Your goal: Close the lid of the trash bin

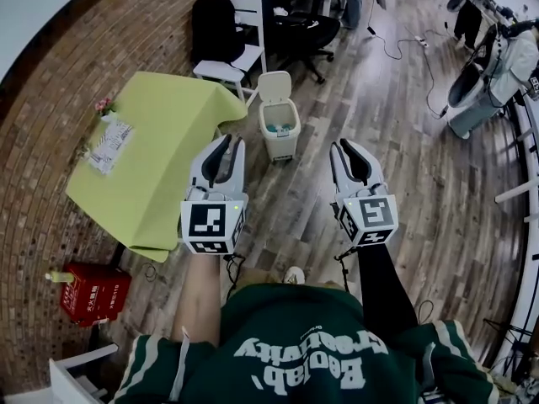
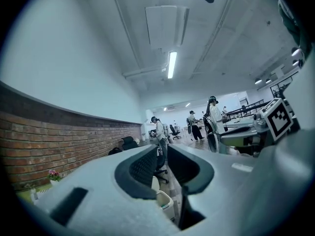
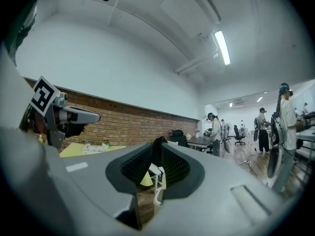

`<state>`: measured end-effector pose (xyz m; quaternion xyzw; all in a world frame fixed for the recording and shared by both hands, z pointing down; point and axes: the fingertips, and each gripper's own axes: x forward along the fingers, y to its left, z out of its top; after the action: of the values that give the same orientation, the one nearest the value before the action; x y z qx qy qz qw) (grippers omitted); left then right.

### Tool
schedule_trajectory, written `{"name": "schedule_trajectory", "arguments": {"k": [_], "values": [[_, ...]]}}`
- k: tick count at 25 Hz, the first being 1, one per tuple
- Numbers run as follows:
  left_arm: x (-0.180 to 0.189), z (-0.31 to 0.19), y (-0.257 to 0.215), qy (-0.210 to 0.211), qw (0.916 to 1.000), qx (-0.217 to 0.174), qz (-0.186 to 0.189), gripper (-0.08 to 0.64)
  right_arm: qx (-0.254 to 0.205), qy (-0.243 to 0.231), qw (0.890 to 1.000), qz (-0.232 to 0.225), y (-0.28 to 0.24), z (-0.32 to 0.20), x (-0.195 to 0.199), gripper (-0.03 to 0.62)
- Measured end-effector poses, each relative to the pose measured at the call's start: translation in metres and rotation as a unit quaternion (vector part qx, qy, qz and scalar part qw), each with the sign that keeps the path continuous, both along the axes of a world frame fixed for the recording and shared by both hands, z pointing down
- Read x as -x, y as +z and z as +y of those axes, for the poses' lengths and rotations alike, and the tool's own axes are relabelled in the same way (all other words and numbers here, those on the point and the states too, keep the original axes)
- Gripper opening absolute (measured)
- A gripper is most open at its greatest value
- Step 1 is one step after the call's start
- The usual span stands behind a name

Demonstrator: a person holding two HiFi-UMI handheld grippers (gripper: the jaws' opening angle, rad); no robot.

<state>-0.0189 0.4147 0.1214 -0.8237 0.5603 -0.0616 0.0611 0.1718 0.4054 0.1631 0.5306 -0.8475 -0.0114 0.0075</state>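
The white trash bin (image 1: 279, 130) stands on the wood floor beside the green table, and its lid (image 1: 274, 85) is raised upright at the back. In the head view both grippers are held level, short of the bin. My left gripper (image 1: 226, 151) is to the bin's near left and my right gripper (image 1: 351, 153) to its near right. Neither touches it. In the left gripper view the bin (image 2: 165, 204) shows low in the gap between the left gripper's (image 2: 160, 154) jaws. Both grippers are open with nothing held, the right gripper's (image 3: 158, 149) jaws narrowly.
A table under a green cloth (image 1: 160, 154) stands left of the bin, with papers and a small flower on it. Behind are a white chair (image 1: 244, 57) with a black backpack (image 1: 212, 25) and a black office chair (image 1: 305, 32). A red box (image 1: 94, 291) sits near left. People (image 1: 497, 66) stand far right.
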Motion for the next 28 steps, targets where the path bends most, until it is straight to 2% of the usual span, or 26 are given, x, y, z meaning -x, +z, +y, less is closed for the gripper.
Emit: {"name": "schedule_trajectory", "arguments": {"k": [15,23,28], "values": [[-0.005,-0.037,0.001,-0.004,1.0,-0.001,-0.001,0.069,0.009,0.003,1.0,-0.001,0.01,-0.034,-0.009,0.074],[-0.002,-0.077,0.008,-0.003,1.0,-0.004,-0.002,0.069,0.005,0.006,1.0,0.003,0.014,-0.078,-0.006,0.077],[0.009,-0.116,0.014,0.0,1.0,-0.001,0.002,0.069,0.01,0.0,1.0,0.009,0.017,-0.112,0.012,0.077]]}}
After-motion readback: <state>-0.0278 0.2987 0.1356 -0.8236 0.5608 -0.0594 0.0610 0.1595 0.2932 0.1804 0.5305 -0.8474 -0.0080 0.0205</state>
